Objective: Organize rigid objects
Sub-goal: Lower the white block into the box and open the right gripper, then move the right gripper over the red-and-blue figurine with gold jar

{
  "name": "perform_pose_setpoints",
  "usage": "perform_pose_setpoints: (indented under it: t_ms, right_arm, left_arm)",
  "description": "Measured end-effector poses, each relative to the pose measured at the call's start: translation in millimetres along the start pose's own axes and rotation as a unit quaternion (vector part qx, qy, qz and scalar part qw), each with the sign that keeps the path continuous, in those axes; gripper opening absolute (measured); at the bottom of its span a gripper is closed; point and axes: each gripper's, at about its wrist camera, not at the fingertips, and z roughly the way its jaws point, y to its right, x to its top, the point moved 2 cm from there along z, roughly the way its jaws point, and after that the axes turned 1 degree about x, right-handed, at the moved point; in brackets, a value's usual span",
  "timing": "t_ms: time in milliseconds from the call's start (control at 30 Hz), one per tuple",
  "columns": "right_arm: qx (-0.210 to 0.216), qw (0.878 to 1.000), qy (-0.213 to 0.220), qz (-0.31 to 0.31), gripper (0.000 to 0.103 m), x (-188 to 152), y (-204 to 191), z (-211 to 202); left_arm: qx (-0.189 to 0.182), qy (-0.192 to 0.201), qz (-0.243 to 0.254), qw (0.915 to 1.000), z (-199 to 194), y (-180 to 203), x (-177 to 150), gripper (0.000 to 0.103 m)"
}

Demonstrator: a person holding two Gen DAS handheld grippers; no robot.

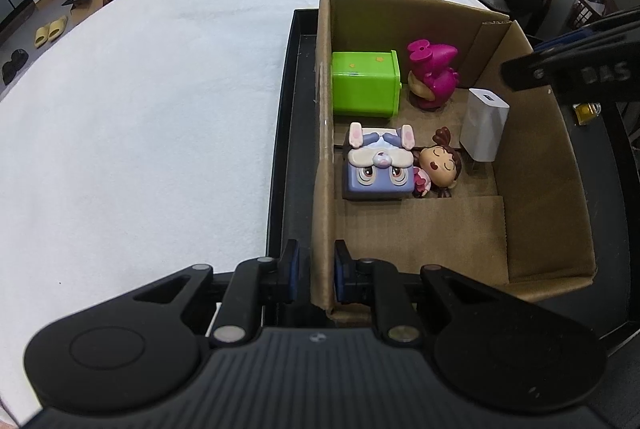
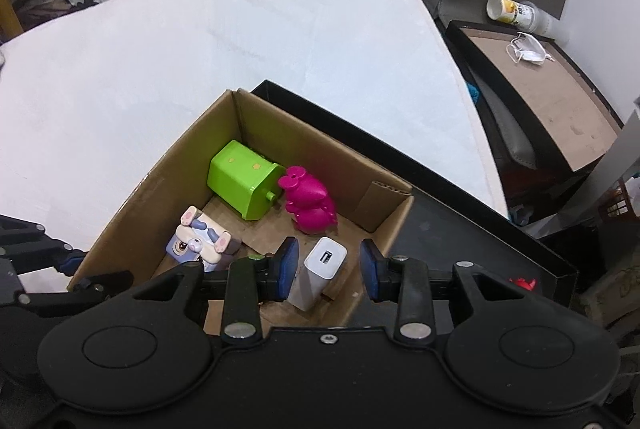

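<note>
A cardboard box (image 1: 532, 189) sits in a black tray (image 1: 292, 133) on a white cloth. Inside it lie a green block (image 1: 364, 85), a magenta toy (image 1: 432, 77), a purple bunny box (image 1: 378, 165), a small doll (image 1: 440, 167) and a white charger (image 1: 484, 125). My left gripper (image 1: 316, 271) is shut on the box's left wall. My right gripper (image 2: 329, 267) is open, hovering above the box with the white charger (image 2: 320, 273) standing between its fingers, untouched. The green block (image 2: 244, 185), magenta toy (image 2: 310, 205) and bunny box (image 2: 200, 243) also show in the right wrist view.
A second black tray with a brown bottom (image 2: 552, 97) holds a face mask (image 2: 528, 49) to the right of the bed. A cup (image 2: 508, 11) lies beside it. A red item (image 2: 524, 285) lies in the near tray. Slippers and boxes sit on the floor beyond.
</note>
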Motion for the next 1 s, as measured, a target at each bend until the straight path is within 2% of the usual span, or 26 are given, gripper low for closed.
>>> perform_pose_setpoints:
  t_ms: [133,267,367,567,800,933,1000]
  right_arm:
    - [-0.001,1.000,0.009,0.014,0.035,-4.0,13.2,-10.6]
    - [-0.010,1.000,0.015,0.024,0.041,-11.8,26.3,-18.7]
    - [-0.015,0.999,0.017,0.038,0.042,-18.1,39.7,-21.9]
    - [-0.027,0.997,0.018,0.066,0.050,-31.6,65.8,-23.8]
    - [-0.036,0.995,0.016,0.093,0.052,-45.7,91.7,-21.5]
    - [-0.037,0.993,0.014,0.112,0.059,-54.3,105.3,-19.9]
    - [-0.037,0.992,0.012,0.121,0.059,-59.0,112.9,-17.9]
  left_arm:
    - [0.001,0.000,0.000,1.0000,-0.2,0.9,-0.1,0.016]
    - [0.001,0.001,0.001,1.0000,-1.2,0.5,-0.2,0.016]
    - [0.002,0.001,0.001,1.0000,-1.2,1.0,-0.5,0.016]
    - [0.006,0.001,0.002,1.0000,-1.1,2.5,-0.5,0.017]
    - [0.011,0.001,0.004,0.9999,-1.2,3.9,-0.4,0.017]
    - [0.013,0.000,0.003,0.9999,-1.6,4.5,-0.3,0.017]
    - [0.015,0.000,0.003,0.9999,-1.4,5.0,-0.2,0.017]
